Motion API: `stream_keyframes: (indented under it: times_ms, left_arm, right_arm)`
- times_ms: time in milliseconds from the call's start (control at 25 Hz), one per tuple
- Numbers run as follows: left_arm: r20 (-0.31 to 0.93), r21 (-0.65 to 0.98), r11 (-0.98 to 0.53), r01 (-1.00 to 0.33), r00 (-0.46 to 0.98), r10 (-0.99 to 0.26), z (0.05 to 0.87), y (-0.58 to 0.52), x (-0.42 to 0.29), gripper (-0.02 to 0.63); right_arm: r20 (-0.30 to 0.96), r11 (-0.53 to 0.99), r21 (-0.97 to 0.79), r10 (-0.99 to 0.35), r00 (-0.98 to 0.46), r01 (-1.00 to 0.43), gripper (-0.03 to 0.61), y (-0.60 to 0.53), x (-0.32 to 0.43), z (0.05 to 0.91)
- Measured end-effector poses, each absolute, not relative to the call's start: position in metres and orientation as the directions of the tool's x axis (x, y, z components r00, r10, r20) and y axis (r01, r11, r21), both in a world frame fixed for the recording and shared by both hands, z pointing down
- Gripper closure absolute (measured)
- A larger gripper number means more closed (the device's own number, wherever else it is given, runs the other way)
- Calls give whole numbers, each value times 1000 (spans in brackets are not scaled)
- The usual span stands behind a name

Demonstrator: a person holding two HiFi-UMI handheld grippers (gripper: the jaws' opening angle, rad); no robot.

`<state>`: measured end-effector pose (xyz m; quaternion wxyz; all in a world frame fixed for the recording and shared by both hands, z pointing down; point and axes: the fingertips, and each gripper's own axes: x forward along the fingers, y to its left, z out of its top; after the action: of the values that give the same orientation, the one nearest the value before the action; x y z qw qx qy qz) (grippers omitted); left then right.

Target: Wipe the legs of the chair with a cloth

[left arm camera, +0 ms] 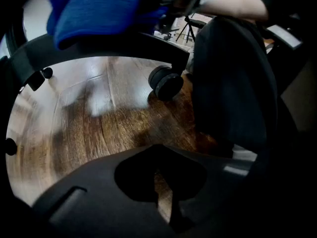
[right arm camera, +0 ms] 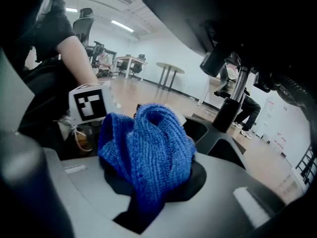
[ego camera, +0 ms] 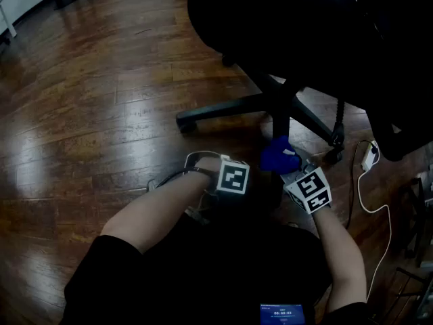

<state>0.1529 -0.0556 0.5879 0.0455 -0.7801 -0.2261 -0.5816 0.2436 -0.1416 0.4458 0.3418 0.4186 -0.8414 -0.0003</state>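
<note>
Currently, my right hand-held gripper [right arm camera: 143,202] clamps crumpled blue knitted cloth [right arm camera: 148,148] at black chair legs [ego camera: 223,108]; left hand-held gripper [left arm camera: 166,202] closed, empty; wiping seemingly unfinished.

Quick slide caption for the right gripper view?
Right tongs clamp a bunched blue cloth near the chair's central column.

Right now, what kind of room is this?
Probably an open-plan office: a wheeled swivel chair stands on a wood plank floor. The right gripper view shows desks, another office chair and ceiling strip lights behind.
</note>
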Motion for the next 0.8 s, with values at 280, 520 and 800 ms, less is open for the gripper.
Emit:
stream_keyframes:
  times_ms: [280,520,800]
  left_arm:
    - [907,215,-880,424,246,341,583,-63,162,612]
    - [925,191,-889,416,227,305,584,-65,158,612]
    - [941,152,-904,400,221,256,588,-66,156,612]
  right_arm:
    - [452,459,325,-843,-290,-827,497,-243,279,408]
    - [526,546,265,-772,-356,-795,497,-198,264,423]
    - [672,772,98,-517,-531,-628,497,-49,224,466]
